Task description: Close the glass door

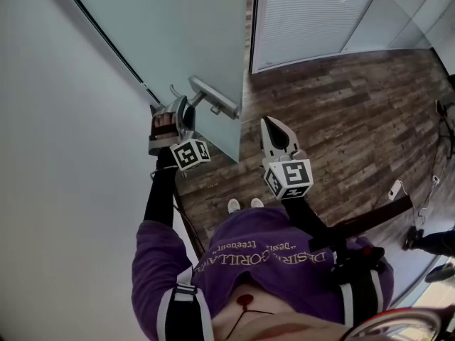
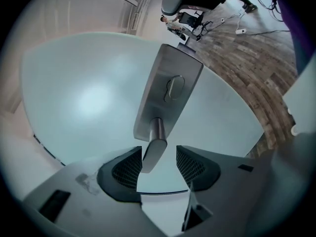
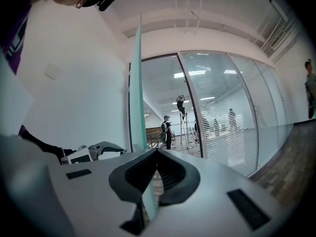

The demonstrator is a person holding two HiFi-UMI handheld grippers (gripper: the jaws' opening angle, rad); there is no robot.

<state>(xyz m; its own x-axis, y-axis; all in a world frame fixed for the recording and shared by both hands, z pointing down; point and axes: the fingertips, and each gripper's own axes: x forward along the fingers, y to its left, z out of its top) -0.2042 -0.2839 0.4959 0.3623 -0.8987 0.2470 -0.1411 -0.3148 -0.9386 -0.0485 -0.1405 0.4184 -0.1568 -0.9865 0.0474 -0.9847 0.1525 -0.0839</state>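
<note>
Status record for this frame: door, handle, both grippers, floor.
door: glass door, frosted, standing open
handle: metal lever handle near the door's free edge
left gripper: open, lever handle between the jaws, not clamped
right gripper: shut, empty, off the door
floor: wood planks

A wood-plank floor (image 1: 341, 112) fills the right half of the head view. A white slatted blind (image 1: 306, 16) stands at the upper middle, a plain white wall (image 1: 64, 155) runs down the left side, and a small white adapter (image 1: 395, 189) lies on the planks near the right edge. At the centre of the right gripper view, one person (image 3: 181, 104) stands high on a stepladder (image 3: 189, 130), a second person (image 3: 167, 130) stands just beside its foot, and a curved slatted partition (image 3: 222, 112) sweeps off toward the right.
</note>
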